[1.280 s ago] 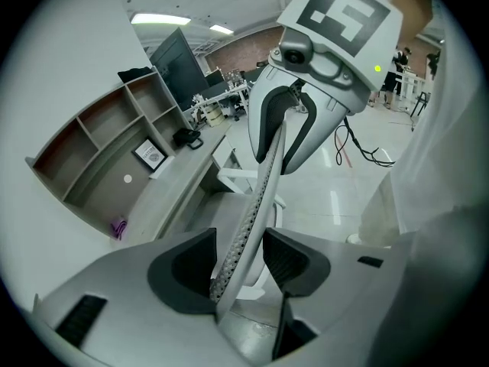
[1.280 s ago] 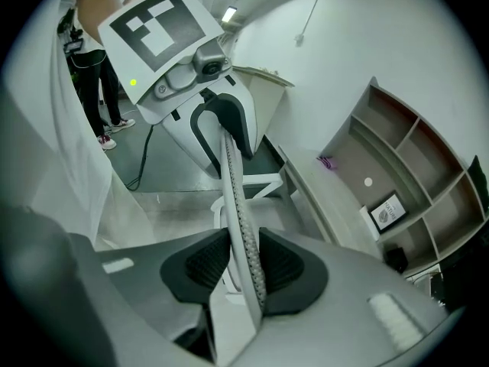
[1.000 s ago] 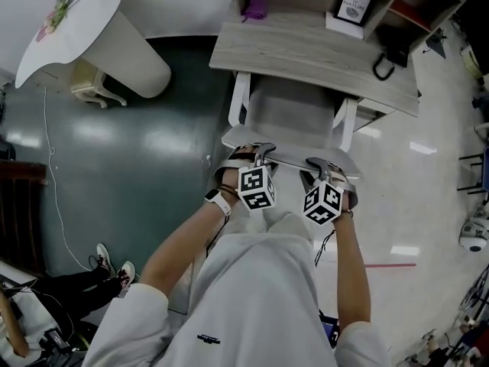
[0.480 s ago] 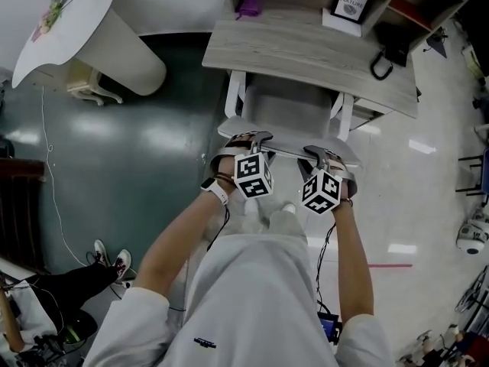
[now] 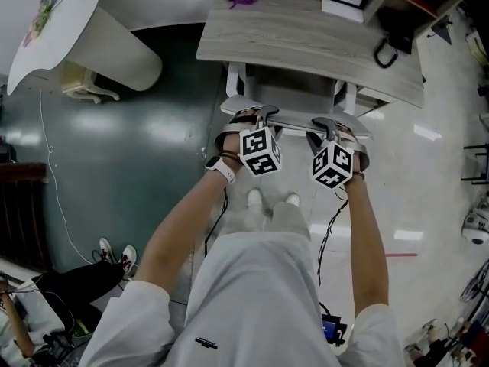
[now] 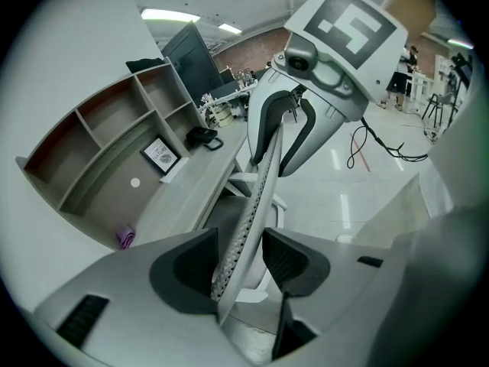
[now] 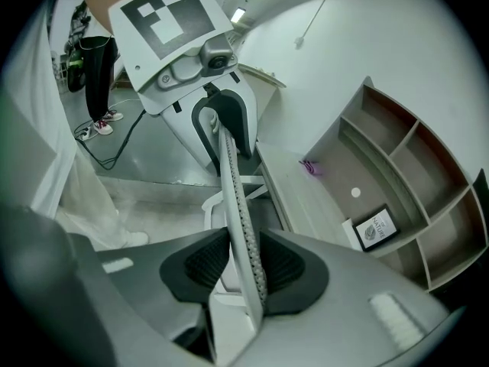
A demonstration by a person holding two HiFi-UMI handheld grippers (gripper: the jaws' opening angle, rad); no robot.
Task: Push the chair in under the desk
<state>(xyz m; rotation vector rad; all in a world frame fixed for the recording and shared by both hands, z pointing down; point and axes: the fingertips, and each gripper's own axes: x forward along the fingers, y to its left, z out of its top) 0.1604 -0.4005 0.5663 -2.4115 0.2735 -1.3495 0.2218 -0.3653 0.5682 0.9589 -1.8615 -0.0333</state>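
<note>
Nearly home: the chair (image 5: 284,90) sits with its seat mostly under the desk (image 5: 306,40).
Both tools straddle the backrest (image 5: 294,121) at its top edge. The left gripper (image 6: 243,260) is clamped on it; the right gripper (image 7: 244,270) is opening, its pads touching the mesh. If the right hold slips, the push could go lopsided and swing an armrest (image 5: 234,82) into the desk's near edge.
</note>
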